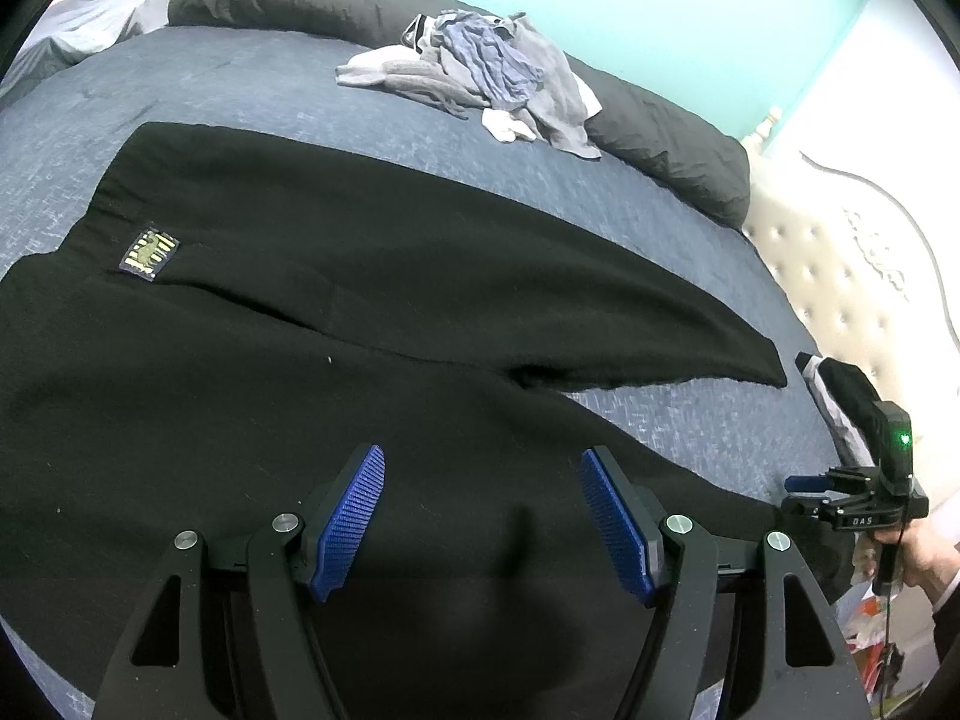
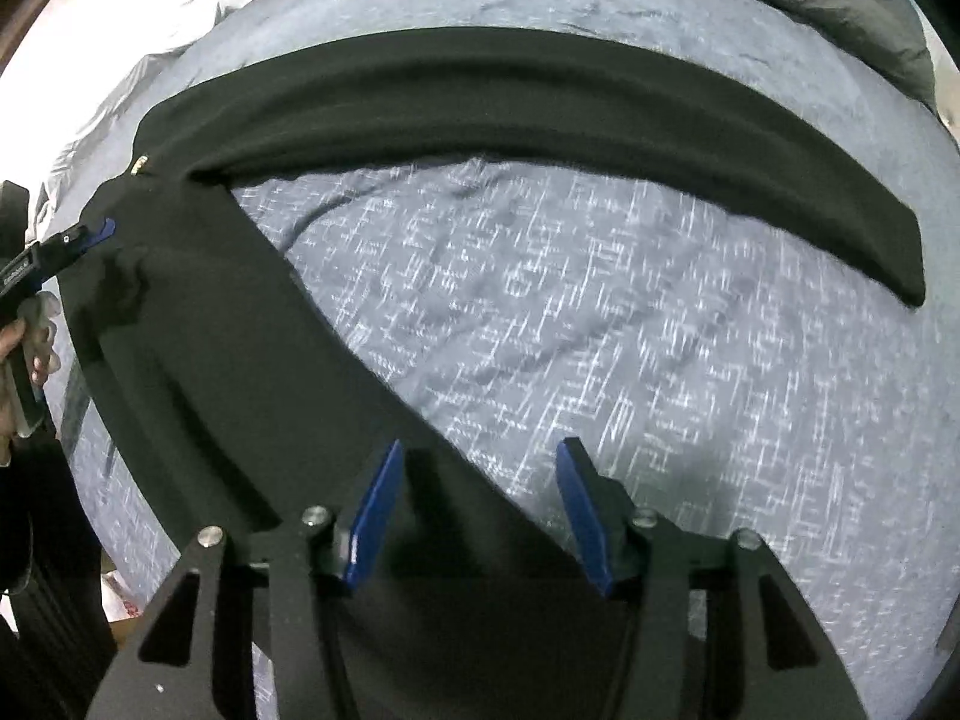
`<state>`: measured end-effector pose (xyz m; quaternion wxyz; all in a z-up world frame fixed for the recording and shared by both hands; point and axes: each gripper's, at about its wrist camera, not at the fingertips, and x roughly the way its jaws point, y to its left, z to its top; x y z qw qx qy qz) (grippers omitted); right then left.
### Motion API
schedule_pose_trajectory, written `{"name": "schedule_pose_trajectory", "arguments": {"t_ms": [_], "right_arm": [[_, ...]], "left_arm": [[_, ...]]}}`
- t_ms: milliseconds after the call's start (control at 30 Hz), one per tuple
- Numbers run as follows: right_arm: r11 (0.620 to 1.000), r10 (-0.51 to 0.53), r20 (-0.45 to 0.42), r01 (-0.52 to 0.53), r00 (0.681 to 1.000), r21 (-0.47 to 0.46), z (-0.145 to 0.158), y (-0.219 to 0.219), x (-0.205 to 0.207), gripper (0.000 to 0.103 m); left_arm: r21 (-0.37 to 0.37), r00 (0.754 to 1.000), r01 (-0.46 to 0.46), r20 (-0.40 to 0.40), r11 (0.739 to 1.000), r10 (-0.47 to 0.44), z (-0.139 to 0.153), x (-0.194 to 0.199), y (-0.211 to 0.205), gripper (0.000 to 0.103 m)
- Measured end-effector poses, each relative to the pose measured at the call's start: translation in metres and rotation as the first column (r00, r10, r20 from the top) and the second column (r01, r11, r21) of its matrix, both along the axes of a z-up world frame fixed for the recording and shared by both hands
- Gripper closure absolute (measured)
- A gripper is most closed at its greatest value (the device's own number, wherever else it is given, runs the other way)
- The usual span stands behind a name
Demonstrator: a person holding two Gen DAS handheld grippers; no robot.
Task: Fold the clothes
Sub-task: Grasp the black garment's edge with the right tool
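Black trousers (image 1: 300, 300) lie spread flat on a blue-grey bedspread (image 1: 240, 84), with a yellow label (image 1: 149, 253) near the waist and the two legs apart. My left gripper (image 1: 483, 468) is open just above the near leg, close to the crotch. My right gripper (image 2: 477, 462) is open over the lower end of the near leg (image 2: 228, 324), its left finger over cloth and its right finger over the bedspread (image 2: 600, 312). The far leg (image 2: 540, 102) arcs across behind. The right gripper also shows in the left wrist view (image 1: 807, 483), the left one in the right wrist view (image 2: 99, 228).
A heap of grey and blue unfolded clothes (image 1: 492, 72) lies at the far side of the bed beside dark pillows (image 1: 660, 126). A tufted cream headboard (image 1: 840, 276) stands to the right. A folded black-and-grey item (image 1: 840, 402) lies by the bed's right edge.
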<state>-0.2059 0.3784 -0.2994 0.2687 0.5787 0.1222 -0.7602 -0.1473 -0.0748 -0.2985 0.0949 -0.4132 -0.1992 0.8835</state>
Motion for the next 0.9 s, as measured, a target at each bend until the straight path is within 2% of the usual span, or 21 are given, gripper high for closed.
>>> {"name": "schedule_pose_trajectory", "arguments": {"t_ms": [133, 233, 333, 533, 833, 900], "right_arm": [[0.999, -0.034, 0.013, 0.034, 0.999, -0.013, -0.006, 0.006, -0.002, 0.051], [0.995, -0.098, -0.004, 0.097, 0.995, -0.035, -0.001, 0.015, -0.009, 0.051], [0.99, -0.142, -0.013, 0.142, 0.99, -0.017, 0.001, 0.021, -0.014, 0.051], [0.998, 0.017, 0.019, -0.019, 1.0, 0.062, -0.01, -0.009, 0.003, 0.054], [0.99, 0.077, 0.015, -0.078, 0.997, 0.114, -0.018, -0.023, 0.016, 0.055], [0.99, 0.093, 0.019, -0.095, 0.995, 0.101, -0.02, -0.024, 0.018, 0.065]], "left_arm": [[-0.005, 1.0, 0.001, 0.001, 1.0, -0.001, 0.0, 0.0, 0.001, 0.031], [-0.005, 1.0, 0.0, 0.0, 1.0, 0.0, 0.0, 0.0, 0.001, 0.031], [-0.007, 1.0, 0.001, 0.0, 1.0, -0.001, 0.0, 0.0, 0.001, 0.031], [-0.009, 1.0, 0.006, 0.004, 1.0, -0.006, -0.001, -0.001, 0.002, 0.031], [-0.007, 1.0, 0.004, 0.005, 1.0, -0.004, -0.001, -0.001, 0.0, 0.031], [-0.007, 1.0, 0.004, 0.004, 1.0, -0.004, 0.0, -0.001, 0.001, 0.031]]}}
